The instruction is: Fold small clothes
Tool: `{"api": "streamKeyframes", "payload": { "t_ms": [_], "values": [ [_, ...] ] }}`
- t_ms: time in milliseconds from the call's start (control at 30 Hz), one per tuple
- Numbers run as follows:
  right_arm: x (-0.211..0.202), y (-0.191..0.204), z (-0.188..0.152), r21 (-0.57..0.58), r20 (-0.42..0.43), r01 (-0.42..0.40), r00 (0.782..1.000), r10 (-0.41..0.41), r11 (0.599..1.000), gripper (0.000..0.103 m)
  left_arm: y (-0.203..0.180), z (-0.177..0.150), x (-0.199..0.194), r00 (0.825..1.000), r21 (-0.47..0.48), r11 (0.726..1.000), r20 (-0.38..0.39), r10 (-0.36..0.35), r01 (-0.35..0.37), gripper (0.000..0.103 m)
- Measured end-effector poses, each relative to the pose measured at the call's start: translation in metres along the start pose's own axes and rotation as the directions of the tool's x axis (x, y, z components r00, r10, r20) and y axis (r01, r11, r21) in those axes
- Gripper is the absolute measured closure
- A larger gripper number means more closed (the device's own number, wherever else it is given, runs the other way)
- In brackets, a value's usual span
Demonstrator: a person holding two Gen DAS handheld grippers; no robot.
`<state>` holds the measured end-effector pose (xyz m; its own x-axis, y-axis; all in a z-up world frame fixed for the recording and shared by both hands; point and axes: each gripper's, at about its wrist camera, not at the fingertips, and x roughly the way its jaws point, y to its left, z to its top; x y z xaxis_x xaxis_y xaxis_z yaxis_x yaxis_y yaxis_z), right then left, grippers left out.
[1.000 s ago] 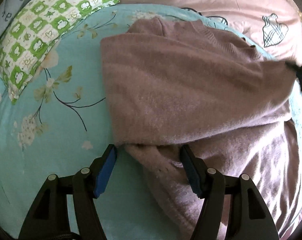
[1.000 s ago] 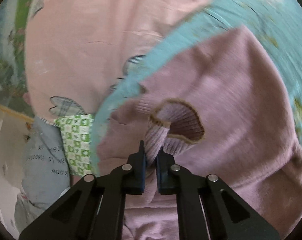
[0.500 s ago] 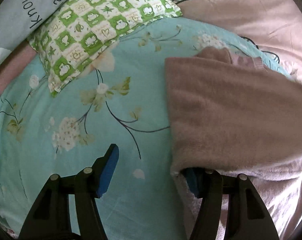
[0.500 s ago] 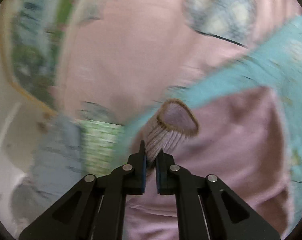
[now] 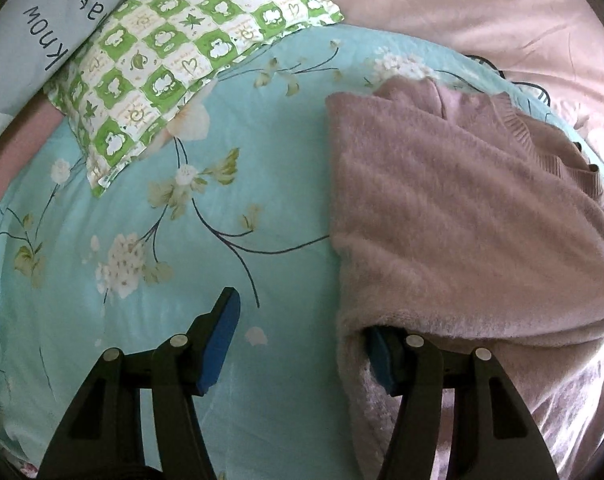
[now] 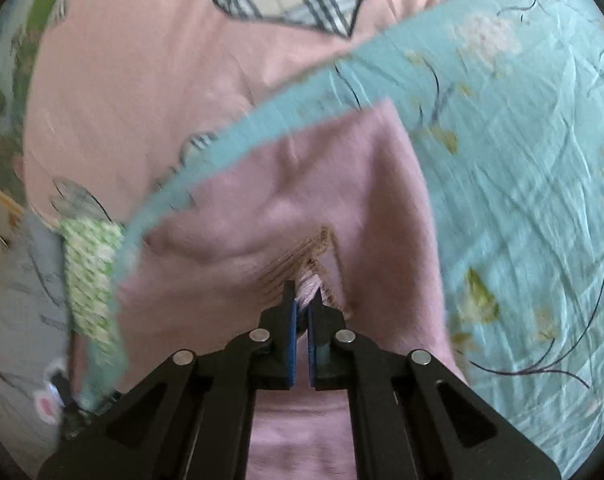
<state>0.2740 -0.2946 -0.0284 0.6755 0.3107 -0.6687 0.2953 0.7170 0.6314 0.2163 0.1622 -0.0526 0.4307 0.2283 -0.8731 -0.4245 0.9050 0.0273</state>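
Observation:
A fuzzy mauve-pink sweater (image 5: pixel 453 216) lies partly folded on a teal floral bedsheet (image 5: pixel 230 184). My left gripper (image 5: pixel 302 332) is open; its left finger is over bare sheet and its right finger (image 5: pixel 381 360) is tucked under the sweater's folded edge. In the right wrist view my right gripper (image 6: pixel 302 300) is shut on the ribbed, brown-trimmed cuff (image 6: pixel 302 264) of the sweater (image 6: pixel 309 184), holding it over the garment's body. This view is motion-blurred.
A green-and-white checked pillow (image 5: pixel 174 56) and a grey printed pillow (image 5: pixel 34 28) lie at the upper left. A pink sheet with plaid patches (image 5: pixel 481 12) lies behind the teal one; it also shows in the right wrist view (image 6: pixel 142 60).
The left gripper has slid left along the sweater's edge, so its right finger is now under the fold. The right gripper has carried the cuff across over the sweater.

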Motion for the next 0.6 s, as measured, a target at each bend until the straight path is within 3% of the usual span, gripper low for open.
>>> {"api": "streamKeyframes", "payload": {
  "t_ms": [100, 300, 367, 433, 533, 600],
  "values": [
    [-0.008, -0.001, -0.004, 0.031, 0.038, -0.018, 0.999, 0.017, 0.999, 0.098, 0.001, 0.000, -0.002, 1.000, 0.017, 1.000, 0.010, -0.003, 0.003, 0.042],
    [0.013, 0.006, -0.014, -0.077, -0.048, 0.122, 0.991, -0.126, 0.990, 0.097, 0.006, -0.010, 0.003, 0.998, 0.053, 0.998, -0.051, -0.043, 0.046, 0.041],
    [0.006, 0.004, -0.016, -0.080, -0.050, 0.157, 0.986, -0.161, 0.984, 0.081, 0.009, -0.014, 0.001, 0.995, 0.085, 0.994, -0.073, -0.067, 0.073, 0.040],
    [-0.002, 0.000, -0.017, -0.070, -0.059, 0.160, 0.985, -0.164, 0.985, 0.072, 0.015, -0.019, -0.005, 0.984, 0.103, 0.983, -0.107, -0.143, 0.154, 0.040],
    [-0.018, -0.007, -0.008, -0.074, -0.059, 0.127, 0.990, -0.131, 0.989, 0.072, 0.021, -0.014, -0.023, 0.951, 0.127, 0.946, -0.119, -0.284, 0.298, 0.040],
    [-0.025, -0.001, 0.007, -0.121, -0.049, 0.092, 0.994, -0.099, 0.988, 0.071, 0.016, -0.001, -0.035, 0.945, 0.168, 0.930, -0.096, -0.314, 0.326, 0.039]
  ]
}}
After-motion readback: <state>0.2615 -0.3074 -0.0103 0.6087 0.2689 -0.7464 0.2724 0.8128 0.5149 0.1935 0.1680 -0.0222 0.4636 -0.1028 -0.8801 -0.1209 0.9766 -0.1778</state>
